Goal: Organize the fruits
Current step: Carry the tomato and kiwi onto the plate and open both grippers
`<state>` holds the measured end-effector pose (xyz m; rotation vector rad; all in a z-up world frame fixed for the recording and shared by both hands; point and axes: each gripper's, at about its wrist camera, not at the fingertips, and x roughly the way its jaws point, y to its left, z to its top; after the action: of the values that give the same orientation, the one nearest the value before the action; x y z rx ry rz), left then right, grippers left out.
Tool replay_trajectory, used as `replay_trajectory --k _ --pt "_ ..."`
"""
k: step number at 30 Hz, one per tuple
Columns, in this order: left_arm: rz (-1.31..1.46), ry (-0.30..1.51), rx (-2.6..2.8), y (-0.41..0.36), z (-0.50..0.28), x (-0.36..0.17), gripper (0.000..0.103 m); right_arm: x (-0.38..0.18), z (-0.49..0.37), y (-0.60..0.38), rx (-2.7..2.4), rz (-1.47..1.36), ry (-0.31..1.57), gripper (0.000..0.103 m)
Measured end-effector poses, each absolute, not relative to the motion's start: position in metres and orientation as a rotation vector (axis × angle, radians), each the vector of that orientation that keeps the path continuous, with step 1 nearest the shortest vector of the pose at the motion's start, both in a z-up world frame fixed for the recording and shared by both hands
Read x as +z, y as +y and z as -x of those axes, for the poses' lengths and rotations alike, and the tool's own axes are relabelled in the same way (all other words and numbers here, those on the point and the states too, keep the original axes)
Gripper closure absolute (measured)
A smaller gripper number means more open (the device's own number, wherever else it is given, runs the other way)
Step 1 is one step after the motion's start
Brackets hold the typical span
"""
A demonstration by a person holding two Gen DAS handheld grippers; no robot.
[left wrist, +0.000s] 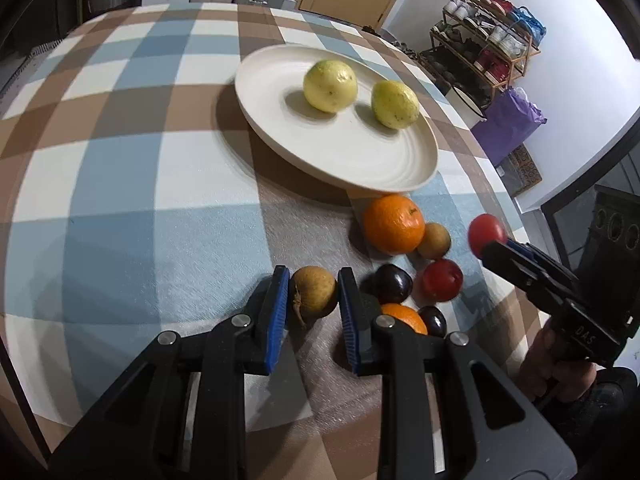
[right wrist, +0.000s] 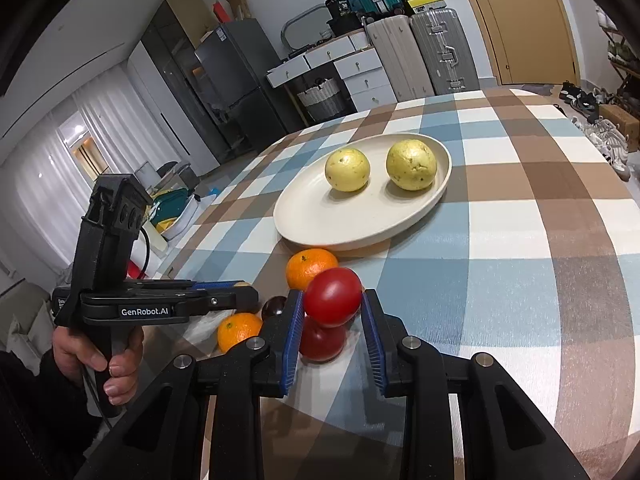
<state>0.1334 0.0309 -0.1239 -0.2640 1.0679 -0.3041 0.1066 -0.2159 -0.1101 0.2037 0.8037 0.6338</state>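
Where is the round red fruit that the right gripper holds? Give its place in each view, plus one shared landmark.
Left wrist view: the round red fruit sits at the right, clamped at the right gripper's tip, above the table.
Right wrist view: lower centre, between the blue pads.
Shared landmark: the cream oval plate holding two yellow fruits.

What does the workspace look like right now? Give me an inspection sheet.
Surface: checked cloth on the table.
Job's things: plate holds two yellow fruits; loose beside it are oranges, dark plums, a red fruit and brown fruits.
Clutter: nothing seen.
Grippers: left gripper shut on a brown fruit; right gripper shut on a red fruit, held off the table.
Cables: a black one hangs below the hand.
Surroundings: fridge, suitcases, shoe rack.
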Motion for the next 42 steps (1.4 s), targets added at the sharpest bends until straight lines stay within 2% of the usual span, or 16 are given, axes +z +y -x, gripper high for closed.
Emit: replay_trajectory --k 19,30,42 --pt "0.302 0.988 -0.390 0.026 -0.189 -0.064 0.081 -0.080 -0.148 -0.197 0.706 -0.191 0.769 0.073" --pt "0.309 1.031 -0.425 0.010 -0.246 -0.065 0.081 -0.071 -0.191 -0.183 0.700 -0.164 0.791 0.073" --pt "0.298 1.047 -0.438 -0.004 -0.271 -0.075 0.081 -0.087 -0.223 -0.182 0.680 -0.164 0.853 0.073"
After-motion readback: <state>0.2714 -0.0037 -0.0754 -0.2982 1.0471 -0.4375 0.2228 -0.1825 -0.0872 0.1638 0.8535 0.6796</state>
